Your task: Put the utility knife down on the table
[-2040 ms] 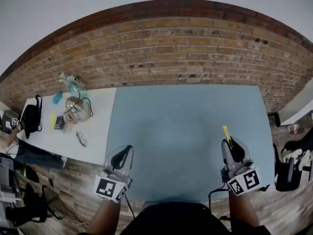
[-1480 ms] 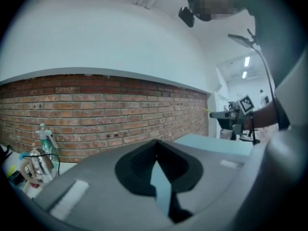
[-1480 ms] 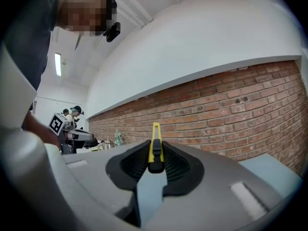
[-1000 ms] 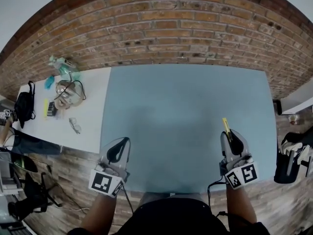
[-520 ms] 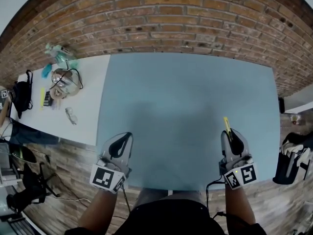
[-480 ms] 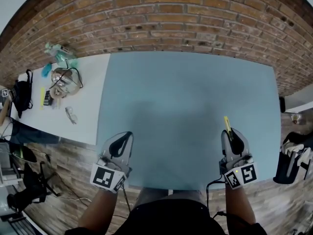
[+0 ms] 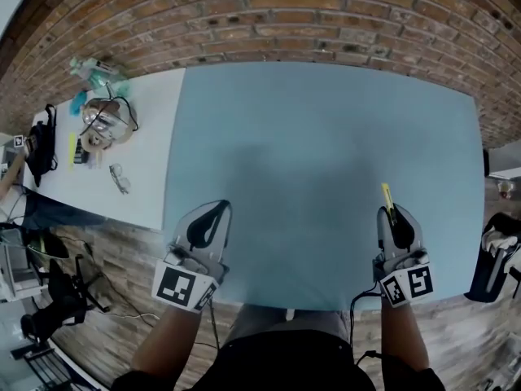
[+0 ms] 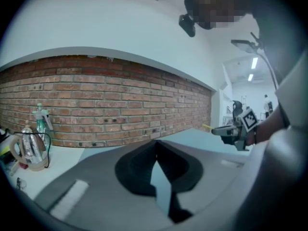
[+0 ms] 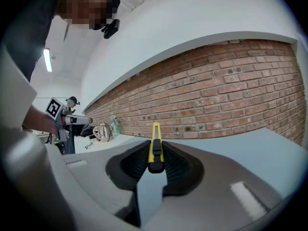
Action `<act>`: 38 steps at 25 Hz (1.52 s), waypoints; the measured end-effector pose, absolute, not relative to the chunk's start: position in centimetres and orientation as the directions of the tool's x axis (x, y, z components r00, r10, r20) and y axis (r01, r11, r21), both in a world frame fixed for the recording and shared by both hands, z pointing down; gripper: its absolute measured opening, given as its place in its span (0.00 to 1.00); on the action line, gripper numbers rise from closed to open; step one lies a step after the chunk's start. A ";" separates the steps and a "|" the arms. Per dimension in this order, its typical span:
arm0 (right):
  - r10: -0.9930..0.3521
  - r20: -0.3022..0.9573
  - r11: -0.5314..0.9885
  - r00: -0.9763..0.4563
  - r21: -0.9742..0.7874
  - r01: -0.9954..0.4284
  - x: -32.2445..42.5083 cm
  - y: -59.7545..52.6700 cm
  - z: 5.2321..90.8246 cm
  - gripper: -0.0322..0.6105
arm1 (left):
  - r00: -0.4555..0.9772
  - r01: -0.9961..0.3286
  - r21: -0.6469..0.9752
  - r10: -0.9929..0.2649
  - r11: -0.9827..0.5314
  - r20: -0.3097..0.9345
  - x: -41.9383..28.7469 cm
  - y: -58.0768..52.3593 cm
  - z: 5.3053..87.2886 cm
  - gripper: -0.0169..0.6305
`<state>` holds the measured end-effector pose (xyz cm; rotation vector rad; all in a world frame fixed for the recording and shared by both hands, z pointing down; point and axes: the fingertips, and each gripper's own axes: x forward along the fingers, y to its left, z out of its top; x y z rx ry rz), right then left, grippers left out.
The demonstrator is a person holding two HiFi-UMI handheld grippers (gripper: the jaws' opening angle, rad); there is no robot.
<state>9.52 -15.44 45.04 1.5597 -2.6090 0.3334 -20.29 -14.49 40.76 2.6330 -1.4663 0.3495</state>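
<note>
Red brick wall [image 7: 269, 15] runs across the top of the head view. Below it a pale blue table [image 7: 309, 137] fills the middle of the frame, and wooden plank floor [image 7: 106, 251] shows at the lower left. Just beside the blue table, on the left of the frame, stands a white table [image 7: 155, 186]. It carries a black bag [image 7: 41, 149], a clear spray bottle [image 7: 94, 72], a clear rounded jug wound with black cord [image 7: 102, 125] and a pair of spectacles [image 7: 120, 177].

The grey right gripper [image 7: 391, 214] sits at the lower right of the head view, over the near part of the blue table. Its jaws are clamped on a yellow and black utility knife [image 9: 155, 131]. In the right gripper view the knife stands on its edge in the centre of the frame, pinched from both sides by the ribbed black pads [image 9: 133, 161]. Its yellow nose sticks out past the fingertips toward the brick wall. In the head view that yellow tip shows just above the gripper. No view shows whether the knife touches the table.

The grey left gripper [image 7: 218, 210] is at the lower left of the head view, over the near left corner of the blue table. In the left gripper view its jaws meet at the tips in the centre of the frame, with nothing between them. A sliver of blue table shows through the gap lower down. The two grippers are well apart, and both point toward the wall.
</note>
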 end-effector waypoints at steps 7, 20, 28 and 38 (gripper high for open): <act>-0.848 0.229 0.454 -0.478 -0.151 -0.878 9.2 -14.7 47.9 0.16 | 0.527 -0.836 -0.002 -0.802 -0.549 0.281 -19.7 -14.1 42.1 0.03; -0.820 0.283 0.471 -0.498 -0.163 -0.867 8.7 -14.8 50.7 0.16 | 0.526 -0.839 0.038 -0.791 -0.543 0.311 -18.7 -14.2 45.2 0.03; -0.808 0.306 0.476 -0.503 -0.162 -0.864 8.5 -14.9 51.9 0.16 | 0.522 -0.840 0.043 -0.786 -0.540 0.331 -18.8 -14.1 46.6 0.03; -0.796 0.333 0.484 -0.505 -0.148 -0.862 8.5 -14.7 52.8 0.16 | 0.517 -0.845 0.067 -0.781 -0.530 0.351 -18.9 -14.0 48.5 0.03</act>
